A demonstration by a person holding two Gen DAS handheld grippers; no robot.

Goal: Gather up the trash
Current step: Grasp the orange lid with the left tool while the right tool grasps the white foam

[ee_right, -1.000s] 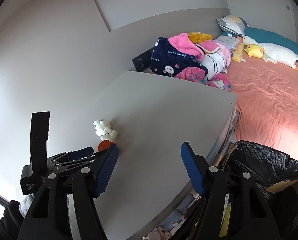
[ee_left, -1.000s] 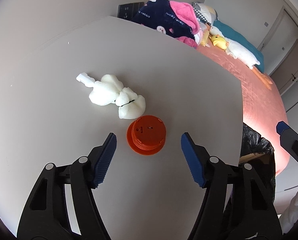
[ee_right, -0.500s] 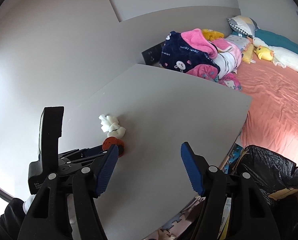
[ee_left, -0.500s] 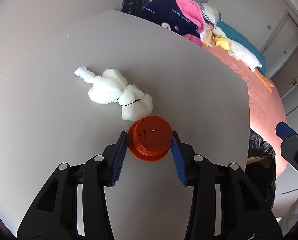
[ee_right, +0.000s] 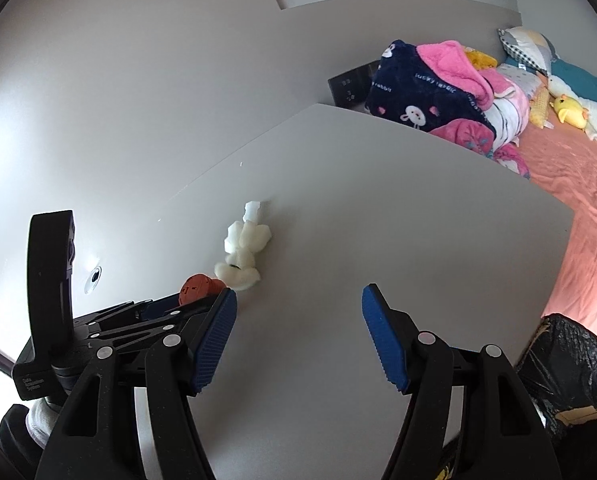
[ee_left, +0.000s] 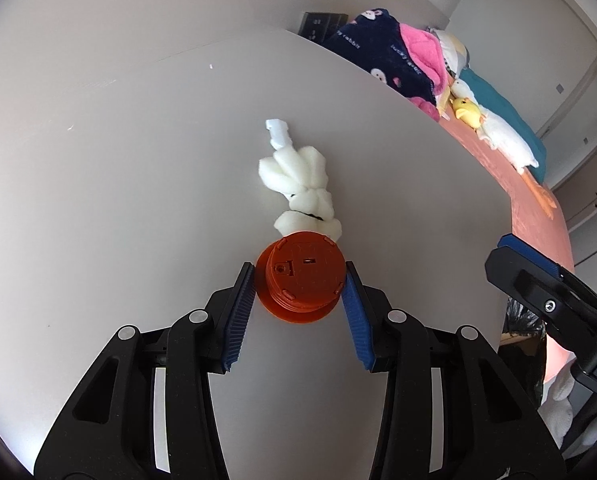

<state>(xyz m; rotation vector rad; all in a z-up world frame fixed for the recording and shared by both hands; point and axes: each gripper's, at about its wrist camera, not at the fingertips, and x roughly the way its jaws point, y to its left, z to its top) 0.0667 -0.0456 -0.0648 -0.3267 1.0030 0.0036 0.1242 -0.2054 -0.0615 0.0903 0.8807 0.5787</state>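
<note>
1. On the grey table (ee_left: 118,200), the left gripper (ee_left: 300,280) has just closed its blue pads on either side of an orange round cap (ee_left: 301,280); both pads press against its rim.
2. Just beyond the cap, touching its far edge, lies a string of white foam pieces (ee_left: 298,180).
3. Further right, the right gripper (ee_right: 298,336) hangs over bare tabletop with its jaws spread wide and nothing between them.
4. At the table's right edge sits a black trash bag (ee_right: 570,364), beside a pink bed (ee_right: 578,184).
</note>
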